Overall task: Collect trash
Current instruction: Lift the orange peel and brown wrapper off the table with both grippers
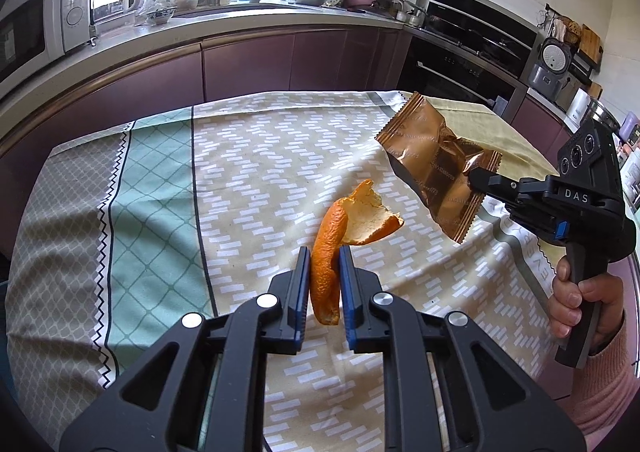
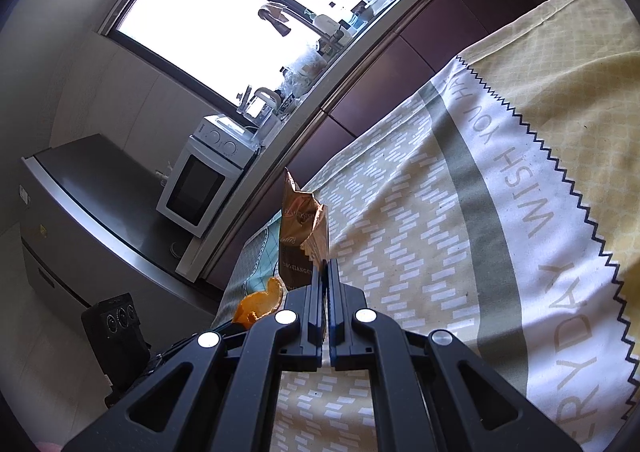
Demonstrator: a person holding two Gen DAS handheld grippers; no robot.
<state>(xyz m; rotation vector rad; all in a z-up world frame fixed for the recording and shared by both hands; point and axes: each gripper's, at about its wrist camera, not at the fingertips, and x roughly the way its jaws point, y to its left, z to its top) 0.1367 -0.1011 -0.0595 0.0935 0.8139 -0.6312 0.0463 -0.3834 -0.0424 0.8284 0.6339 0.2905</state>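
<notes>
The left gripper [image 1: 324, 252] is clamped narrowly on an orange peel [image 1: 332, 248], lifted above the tablecloth [image 1: 248, 155]; the peel's curled end reaches toward 1 o'clock. At 3 o'clock in the left view the right gripper [image 1: 474, 175] pinches a brown wrapper [image 1: 432, 167] by its edge, held in the air near the peel but not touching it. In the right view its fingers are nearly closed on the wrapper [image 2: 304, 236]. The cloth lies bare from 9 to 12 o'clock, its far edge near the purple cabinets [image 1: 248, 59].

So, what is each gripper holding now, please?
Left gripper: closed on the orange peel.
Right gripper: closed on the brown wrapper.
</notes>
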